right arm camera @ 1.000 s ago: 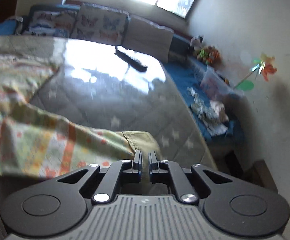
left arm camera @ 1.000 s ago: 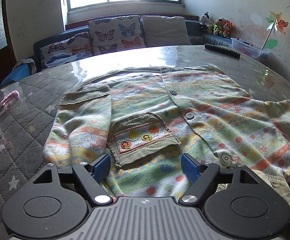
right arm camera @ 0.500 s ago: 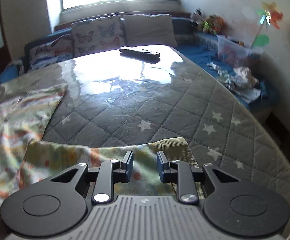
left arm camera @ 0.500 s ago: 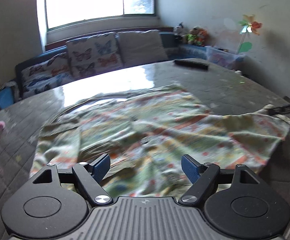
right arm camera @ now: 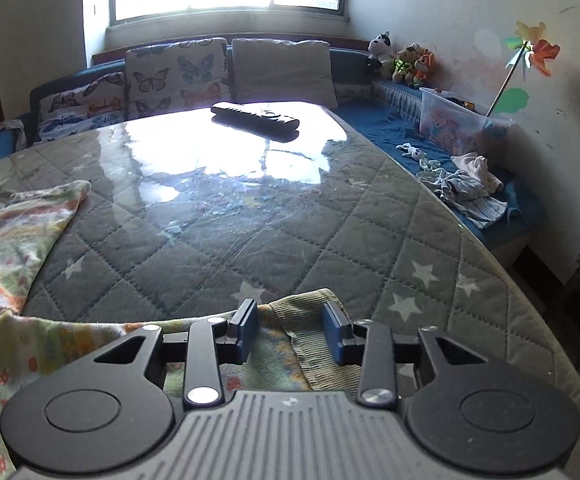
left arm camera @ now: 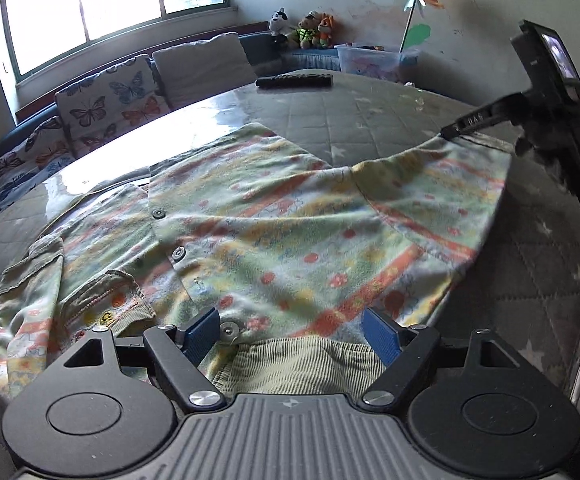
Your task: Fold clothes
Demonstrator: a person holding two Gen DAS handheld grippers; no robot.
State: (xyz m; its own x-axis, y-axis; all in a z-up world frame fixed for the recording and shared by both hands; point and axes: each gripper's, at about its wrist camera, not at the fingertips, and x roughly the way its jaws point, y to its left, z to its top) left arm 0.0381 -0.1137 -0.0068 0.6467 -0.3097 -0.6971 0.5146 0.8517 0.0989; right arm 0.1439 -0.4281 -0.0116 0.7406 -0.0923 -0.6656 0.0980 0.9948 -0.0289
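A child's cardigan in green, yellow and orange stripes, with buttons and a front pocket, lies spread on the quilted table. My left gripper stands open just above its near edge. A ribbed olive band lies below the blue pads, and neither pad touches cloth. One sleeve is stretched out to the right. In the right wrist view my right gripper is opening. The sleeve's ribbed cuff lies loose between its parted pads. In the left wrist view the right gripper shows at that cuff.
A black remote control lies at the far side of the table. Behind it is a sofa with butterfly cushions. The table's curved edge runs along the right, with crumpled clothes and a plastic box on the bench beyond.
The right gripper's jaws went from shut on the sleeve cuff to parted, and the sleeve now lies stretched on the table. The left gripper shifted along the cardigan's near edge, still open.
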